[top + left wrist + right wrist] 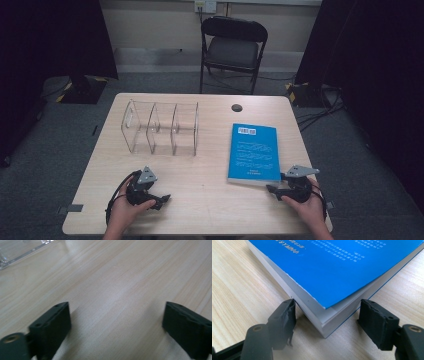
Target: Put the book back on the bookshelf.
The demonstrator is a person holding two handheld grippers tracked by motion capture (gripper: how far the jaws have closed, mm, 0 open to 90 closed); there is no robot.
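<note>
A blue paperback book (pixel 253 152) lies flat on the right half of the wooden table (pixel 200 210). My right gripper (pixel 275 189) sits at the book's near right corner, low on the table. In the right gripper view the book (pixel 337 265) has its corner between the jaws of my right gripper (pixel 327 312). One pad is at the page edge and the other stands apart from the cover, so the gripper is open. My left gripper (pixel 162 200) rests near the front left of the table. Its jaws are open over bare wood (pixel 116 315).
A clear acrylic organizer (pixel 160 130) with three compartments stands at the back left of the table, and its edge shows in the left gripper view (pixel 15 255). A small black round disc (pixel 236 107) is near the far edge. A folding chair (pixel 234 45) stands beyond the table.
</note>
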